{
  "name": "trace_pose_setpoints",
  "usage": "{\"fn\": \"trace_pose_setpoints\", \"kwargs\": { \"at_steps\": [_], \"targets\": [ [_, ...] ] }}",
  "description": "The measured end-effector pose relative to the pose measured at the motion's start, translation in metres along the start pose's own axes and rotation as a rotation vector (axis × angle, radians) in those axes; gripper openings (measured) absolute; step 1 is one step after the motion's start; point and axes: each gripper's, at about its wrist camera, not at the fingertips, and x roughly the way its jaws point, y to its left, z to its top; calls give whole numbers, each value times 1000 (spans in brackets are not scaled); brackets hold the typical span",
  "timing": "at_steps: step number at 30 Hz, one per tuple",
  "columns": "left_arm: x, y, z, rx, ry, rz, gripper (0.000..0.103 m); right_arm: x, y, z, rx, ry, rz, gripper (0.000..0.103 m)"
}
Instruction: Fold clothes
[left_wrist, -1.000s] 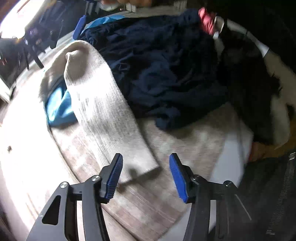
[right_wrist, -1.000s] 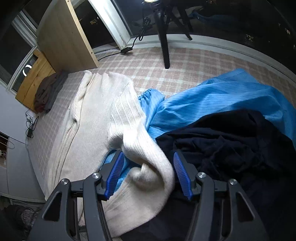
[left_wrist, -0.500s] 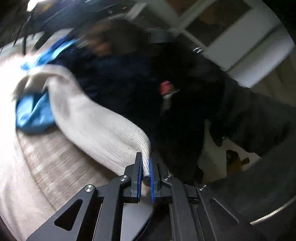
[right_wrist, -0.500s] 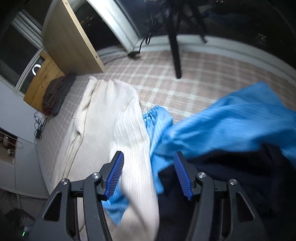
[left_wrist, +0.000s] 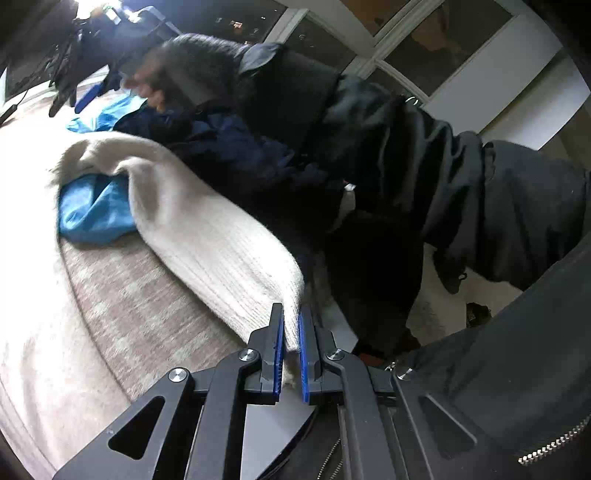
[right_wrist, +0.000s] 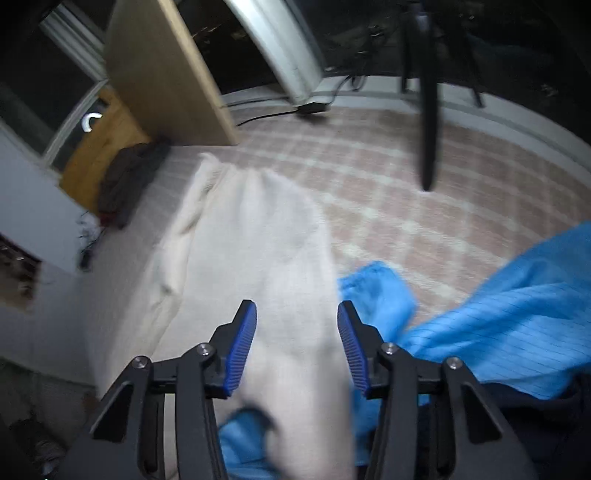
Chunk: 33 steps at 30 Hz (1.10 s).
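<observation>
My left gripper (left_wrist: 290, 328) is shut on the cuff of a cream ribbed sweater sleeve (left_wrist: 207, 236), which stretches away to the upper left over a blue garment (left_wrist: 94, 214). A dark navy garment (left_wrist: 236, 155) lies beyond the sleeve. In the right wrist view my right gripper (right_wrist: 297, 321) is open above the cream sweater (right_wrist: 258, 251), whose sleeve runs between the jaws without being gripped. The blue garment (right_wrist: 517, 295) lies to its right.
The clothes lie on a pink checked bedcover (right_wrist: 388, 173). A tripod leg (right_wrist: 428, 110) stands on it at the back. A wooden panel (right_wrist: 162, 70) and dark clothes (right_wrist: 125, 181) are at the left. The person's black jacket (left_wrist: 424, 166) fills the right of the left view.
My left gripper closed on the sleeve cuff and has pulled it back toward me. The right gripper has moved left from the navy pile to above the cream sweater, staying open.
</observation>
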Motion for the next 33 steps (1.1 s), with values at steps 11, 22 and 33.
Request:
{"fn": "trace_pose_setpoints", "kwargs": {
  "at_steps": [11, 22, 33],
  "targets": [
    [-5, 2, -2, -6, -33, 16, 6, 32, 0, -10, 16, 172, -121, 7],
    [-80, 56, -74, -278, -240, 60, 6, 25, 73, 38, -7, 179, -227, 7],
    [-79, 115, -157, -536, -263, 164, 6, 20, 133, -7, -119, 54, -221, 28]
  ]
}}
